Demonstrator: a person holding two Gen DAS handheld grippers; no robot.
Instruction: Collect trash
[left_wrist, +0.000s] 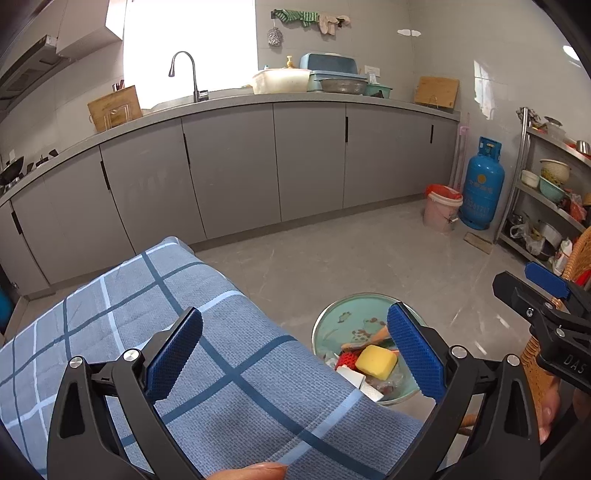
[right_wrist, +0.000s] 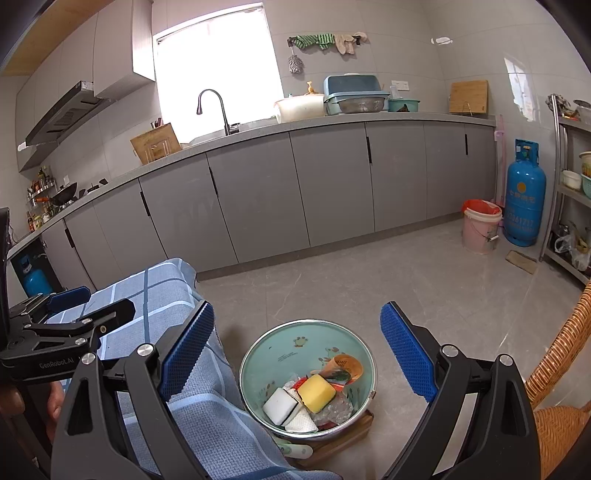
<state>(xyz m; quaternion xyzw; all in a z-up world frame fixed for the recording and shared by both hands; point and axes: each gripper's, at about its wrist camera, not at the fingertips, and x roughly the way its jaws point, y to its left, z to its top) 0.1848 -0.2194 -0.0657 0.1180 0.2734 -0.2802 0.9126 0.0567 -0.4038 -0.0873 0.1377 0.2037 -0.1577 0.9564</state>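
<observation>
From the left wrist view, I have my left gripper (left_wrist: 295, 354) held above the near edge of a surface draped in a blue checked cloth (left_wrist: 155, 317), its jaws spread wide with nothing between them. Past the cloth's right edge, down on the floor, stands the teal trash bin (left_wrist: 343, 317), partly hidden by the cloth and by my right-hand blue pad. Inside it I see a yellow sponge (left_wrist: 376, 362), something red beside it, and white scraps. My right gripper (left_wrist: 546, 291) shows at the far right edge, in front of a wicker chair (left_wrist: 580, 251); from here I cannot tell how its jaws stand. Across the room runs the grey kitchen counter (left_wrist: 258, 101).

From the right wrist view, my right gripper (right_wrist: 297, 350) hangs over the trash bin (right_wrist: 280, 343), jaws spread wide and empty. The bin sits on a wooden board (right_wrist: 343, 439) on the floor, just beside the hanging cloth (right_wrist: 207, 413). In it lie the yellow sponge (right_wrist: 317, 393), a white block (right_wrist: 280, 406), crumpled clear plastic and an orange paper cup (right_wrist: 347, 365). The left gripper (right_wrist: 70, 314) appears at the left edge over the cloth.
</observation>
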